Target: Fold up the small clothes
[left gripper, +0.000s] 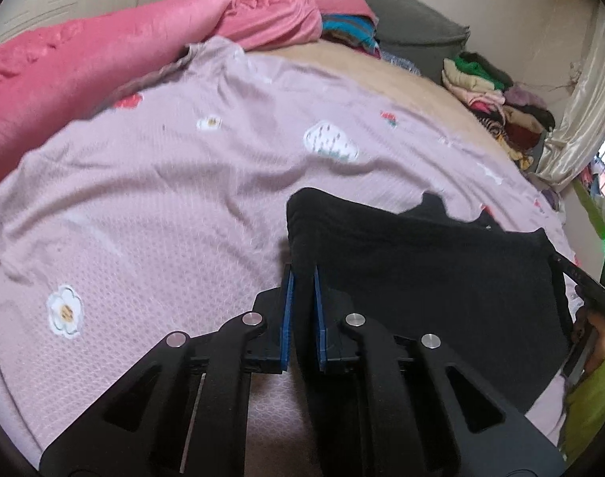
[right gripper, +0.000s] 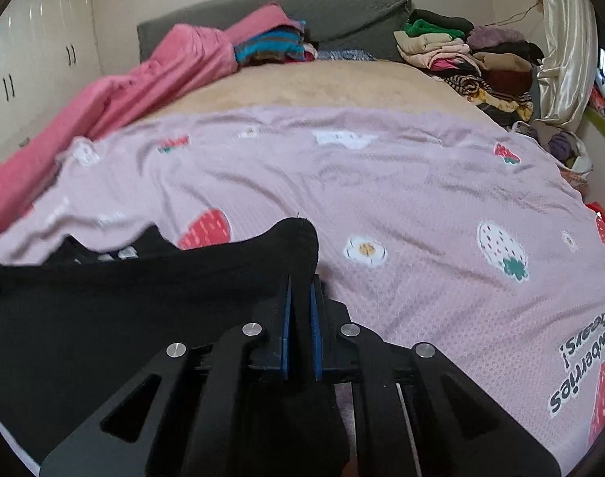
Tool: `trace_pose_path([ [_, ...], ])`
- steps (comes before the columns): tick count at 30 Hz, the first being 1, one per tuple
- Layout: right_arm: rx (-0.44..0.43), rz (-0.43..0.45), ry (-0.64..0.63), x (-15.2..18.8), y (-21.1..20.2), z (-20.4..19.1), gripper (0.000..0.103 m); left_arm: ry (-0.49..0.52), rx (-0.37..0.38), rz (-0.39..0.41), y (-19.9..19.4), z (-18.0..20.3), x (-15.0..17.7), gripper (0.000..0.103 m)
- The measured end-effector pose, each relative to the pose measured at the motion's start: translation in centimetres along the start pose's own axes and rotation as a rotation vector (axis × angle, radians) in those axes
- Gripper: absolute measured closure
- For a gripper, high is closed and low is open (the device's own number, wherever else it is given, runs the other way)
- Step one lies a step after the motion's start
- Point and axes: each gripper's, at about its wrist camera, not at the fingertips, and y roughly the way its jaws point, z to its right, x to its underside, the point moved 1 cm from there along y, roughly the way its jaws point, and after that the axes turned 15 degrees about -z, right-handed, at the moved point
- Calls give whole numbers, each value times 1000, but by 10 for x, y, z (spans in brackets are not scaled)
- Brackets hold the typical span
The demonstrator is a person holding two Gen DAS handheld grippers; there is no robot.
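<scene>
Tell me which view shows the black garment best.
The left wrist view: the black garment spreads across the frame from the left tool to the right tool at its far corner. The right wrist view shows only the stretch near the right tool, cut off at the frame's left edge.

We are seeing left gripper (left gripper: 302,278) | right gripper (right gripper: 301,286) | black linkages showing | blue pads (left gripper: 288,310) lining jaws | silver pivot screws (left gripper: 252,319) sitting behind.

grey headboard (right gripper: 342,12), white wardrobes (right gripper: 36,59)
</scene>
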Motion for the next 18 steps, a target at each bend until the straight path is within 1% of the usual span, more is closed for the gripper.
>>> trace_pose_path([
  [2, 15, -10, 0, 5, 5, -1, 95, -2, 5, -16, 3, 0, 1, 96],
  [3, 21, -12, 2, 6, 5, -2, 93, -5, 1, -10, 2, 0, 2, 92],
  [5, 16, -15, 4, 9, 2, -1, 83, -7, 3, -13, 0, -1, 2, 88],
  [6, 10, -14, 12, 11, -1, 1, 79, -10, 4, -10, -2, -2, 2, 88],
  [7, 5, -16, 16, 13, -3, 2, 72, -13, 8, -10, -4, -2, 3, 88],
  [9, -19, -16, 25, 22, -13, 5, 66, -20, 22, -7, -10, -3, 6, 82],
  [10, -25, -17, 27, 25, -17, 6, 61, -20, 26, -6, -13, -3, 8, 80],
  [12, -49, -22, 25, 34, -26, 9, 59, -20, 36, -1, -20, -3, 12, 76],
  [13, -60, -24, 26, 39, -30, 10, 55, -21, 47, 1, -25, -2, 15, 74],
  [16, -91, -24, 29, 55, -45, 15, 52, -18, 74, 2, -37, 0, 25, 70],
  [17, -102, -27, 32, 62, -52, 19, 48, -15, 76, 4, -41, 1, 30, 66],
  [18, -109, -25, 36, 67, -56, 20, 48, -15, 83, 2, -46, 2, 35, 64],
])
